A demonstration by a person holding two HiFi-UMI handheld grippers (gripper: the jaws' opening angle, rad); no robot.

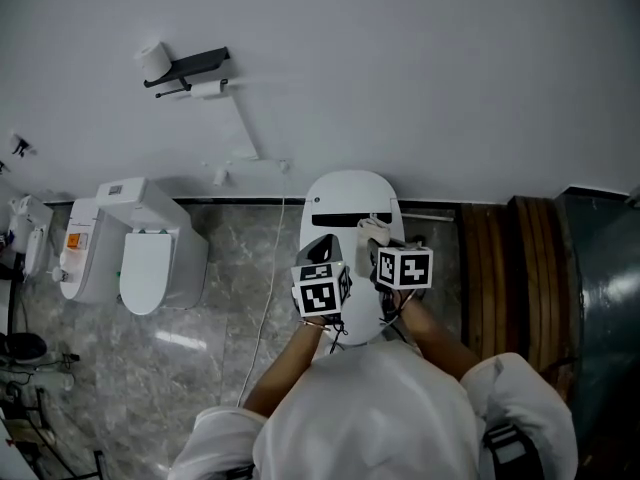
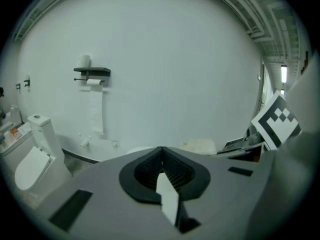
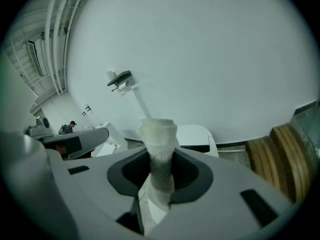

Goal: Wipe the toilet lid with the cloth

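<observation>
The white toilet lid lies closed in the middle of the head view, against the wall. Both grippers hover over its front half. My right gripper is shut on a folded whitish cloth, which sticks up out of the jaws; the lid shows beyond it. My left gripper is beside it on the left, shut with nothing between its pads. From the left gripper view the cloth and the right gripper's marker cube appear to the right.
A second white toilet stands to the left on the grey marble floor. A black paper holder with rolls is on the white wall. Wooden boards lean at the right. A white cable runs down the floor.
</observation>
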